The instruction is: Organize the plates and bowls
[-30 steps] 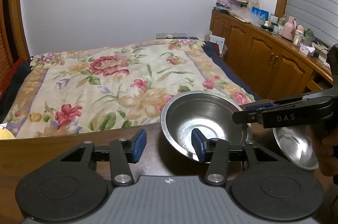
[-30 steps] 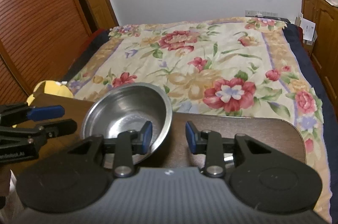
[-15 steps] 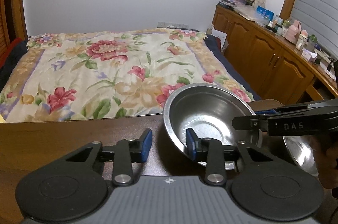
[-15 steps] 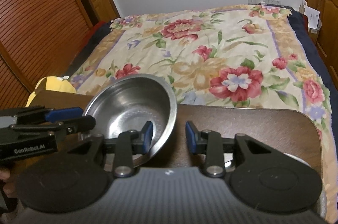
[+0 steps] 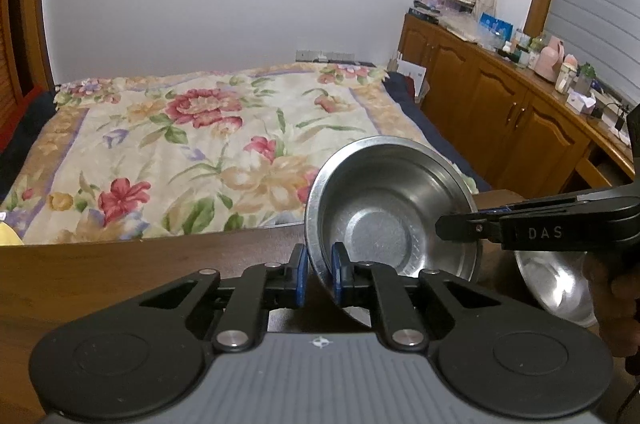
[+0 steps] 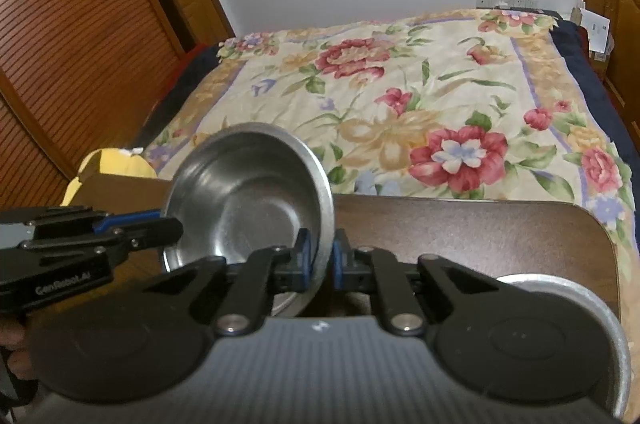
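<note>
A steel bowl (image 5: pixel 384 208) is tilted over the dark wooden table (image 5: pixel 160 264), its inside facing me. My left gripper (image 5: pixel 318 264) is closing tight on the bowl's left rim, a blue pad on each side of the wall. From the right, my right gripper (image 5: pixel 444 226) clamps the opposite rim. In the right wrist view the same bowl (image 6: pixel 240 200) has my right gripper (image 6: pixel 320 256) closing tight on its right rim, and my left gripper (image 6: pixel 176 224) bites the left rim. A second steel dish (image 5: pixel 560 280) lies on the table under the right gripper.
The table's far edge (image 6: pixel 480 204) borders a bed with a floral cover (image 6: pixel 400 104). A wooden cabinet (image 5: pixel 520 128) with bottles on top runs along the right wall. A slatted wooden door (image 6: pixel 80 44) and a yellow object (image 6: pixel 116 164) are at the left.
Both grippers went from open around the bowl's rim to shut on it. The bowl has tipped up more steeply between them.
</note>
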A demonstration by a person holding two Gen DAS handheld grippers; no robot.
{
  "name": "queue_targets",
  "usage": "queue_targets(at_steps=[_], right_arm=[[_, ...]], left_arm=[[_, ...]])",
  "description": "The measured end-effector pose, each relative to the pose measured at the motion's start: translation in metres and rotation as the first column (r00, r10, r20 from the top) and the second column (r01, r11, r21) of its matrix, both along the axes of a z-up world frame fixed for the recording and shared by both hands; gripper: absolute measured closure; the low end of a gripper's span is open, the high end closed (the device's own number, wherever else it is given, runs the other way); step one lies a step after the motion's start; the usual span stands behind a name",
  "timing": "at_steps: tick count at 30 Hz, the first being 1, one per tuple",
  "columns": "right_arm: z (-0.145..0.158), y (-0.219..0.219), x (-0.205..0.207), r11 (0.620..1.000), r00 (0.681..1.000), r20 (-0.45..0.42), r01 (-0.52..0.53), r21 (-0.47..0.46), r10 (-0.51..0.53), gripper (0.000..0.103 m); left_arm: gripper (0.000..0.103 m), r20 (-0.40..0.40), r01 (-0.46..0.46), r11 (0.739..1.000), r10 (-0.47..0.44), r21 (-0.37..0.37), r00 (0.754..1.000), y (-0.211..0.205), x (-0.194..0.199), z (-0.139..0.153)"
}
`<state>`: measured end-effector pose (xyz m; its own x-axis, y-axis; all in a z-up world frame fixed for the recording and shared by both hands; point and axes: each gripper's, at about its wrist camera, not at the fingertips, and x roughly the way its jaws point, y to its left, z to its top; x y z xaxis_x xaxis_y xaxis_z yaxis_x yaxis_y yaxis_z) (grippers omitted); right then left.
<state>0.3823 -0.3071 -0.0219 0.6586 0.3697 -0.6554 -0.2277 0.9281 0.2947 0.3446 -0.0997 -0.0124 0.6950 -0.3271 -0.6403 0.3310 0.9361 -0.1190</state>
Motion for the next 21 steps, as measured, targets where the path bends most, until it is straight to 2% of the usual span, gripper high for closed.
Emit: queue_targets(at_steps=[21], right_arm=[[0.033,-0.006,-0.042,0.999,0.997,0.074,0.033,0.006,-0.033,0.091]], left_arm=[[0.089,0.08,0.05,0.999,-0.05,-0.001,0.996,-0.001,-0.048,0.036]])
